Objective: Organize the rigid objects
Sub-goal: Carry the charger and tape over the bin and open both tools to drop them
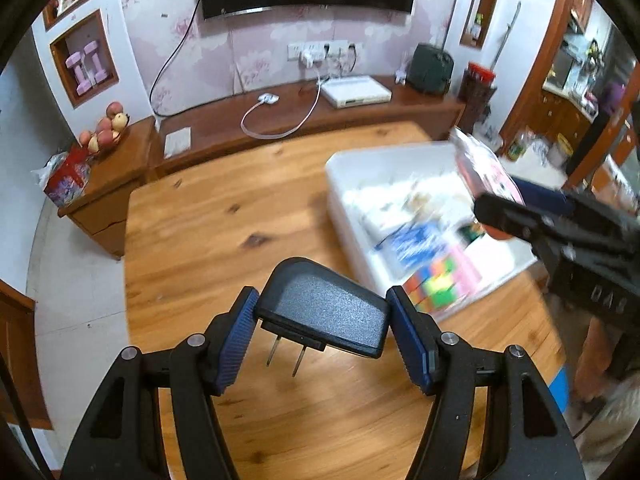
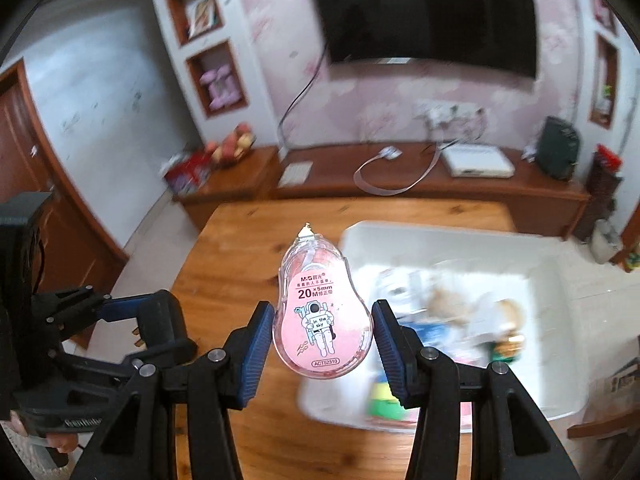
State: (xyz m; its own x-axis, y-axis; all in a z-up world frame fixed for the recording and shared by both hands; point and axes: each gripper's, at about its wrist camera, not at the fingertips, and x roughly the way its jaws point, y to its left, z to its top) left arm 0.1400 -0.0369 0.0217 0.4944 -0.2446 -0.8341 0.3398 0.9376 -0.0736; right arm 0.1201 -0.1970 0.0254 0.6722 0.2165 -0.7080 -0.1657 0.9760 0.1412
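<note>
My left gripper (image 1: 322, 316) is shut on a black plug adapter (image 1: 324, 304) with two metal prongs pointing down, held above the wooden table (image 1: 208, 216). My right gripper (image 2: 322, 336) is shut on a pink correction tape (image 2: 320, 312) with an astronaut picture, held above the table next to the white bin (image 2: 560, 280). The white bin (image 1: 340, 168) holds a colourful puzzle cube (image 1: 434, 284), a blue packet (image 1: 412, 240) and several blurred items. The right gripper with the pink tape (image 1: 488, 172) shows over the bin in the left wrist view. The left gripper (image 2: 156, 320) shows at the left in the right wrist view.
Behind the table stands a low wooden TV cabinet (image 1: 280, 120) with a white box (image 1: 356, 92), a cable and a dark bag (image 1: 430, 68). A fruit bowl (image 1: 106, 128) sits on a side cabinet at the left. A TV (image 2: 428, 16) hangs on the wall.
</note>
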